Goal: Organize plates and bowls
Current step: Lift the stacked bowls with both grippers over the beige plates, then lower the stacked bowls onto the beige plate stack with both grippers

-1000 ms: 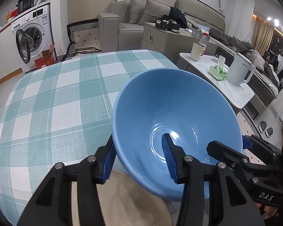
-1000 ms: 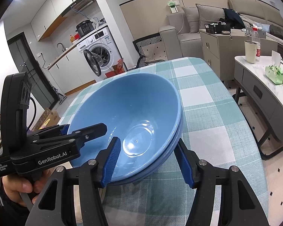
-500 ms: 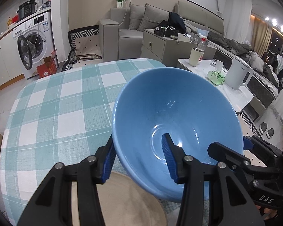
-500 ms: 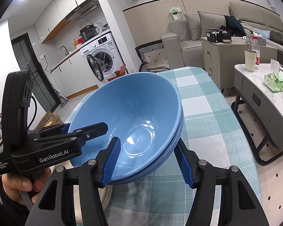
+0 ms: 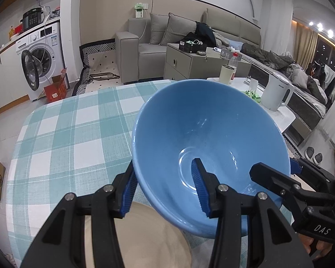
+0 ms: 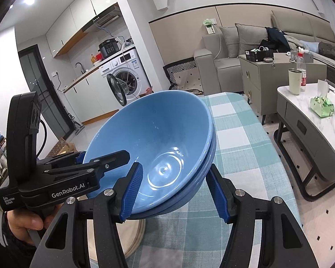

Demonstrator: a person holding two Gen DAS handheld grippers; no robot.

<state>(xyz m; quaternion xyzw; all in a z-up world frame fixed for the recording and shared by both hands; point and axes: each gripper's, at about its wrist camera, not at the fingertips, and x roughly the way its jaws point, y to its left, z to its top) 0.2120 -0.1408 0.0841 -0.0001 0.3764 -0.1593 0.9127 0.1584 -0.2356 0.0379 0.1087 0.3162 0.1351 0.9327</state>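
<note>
A: What can't you make out from the left wrist view?

B: The blue bowl (image 5: 210, 154) fills it and looks like a single one. Its near wall sits between the left gripper (image 5: 165, 189) fingers, jaws clamped on it, one pad outside, one inside. The bowl hides most of the beige plate (image 5: 145, 236) below, and the black fingers cover more of it.

A: And the right wrist view?

B: It shows a second rim under the first: nested blue bowls (image 6: 154, 147), held tilted above the desk (image 6: 239, 156). The right gripper (image 6: 176, 192) has its jaws clamped on the stack, one pad inside, one against the outer wall. The left gripper (image 6: 78, 167) grips the opposite rim, a hand (image 6: 22, 223) below it cut off by the frame edge.

A: The plate there?

B: Only an edge (image 6: 134, 239) shows under the bowls.
</note>
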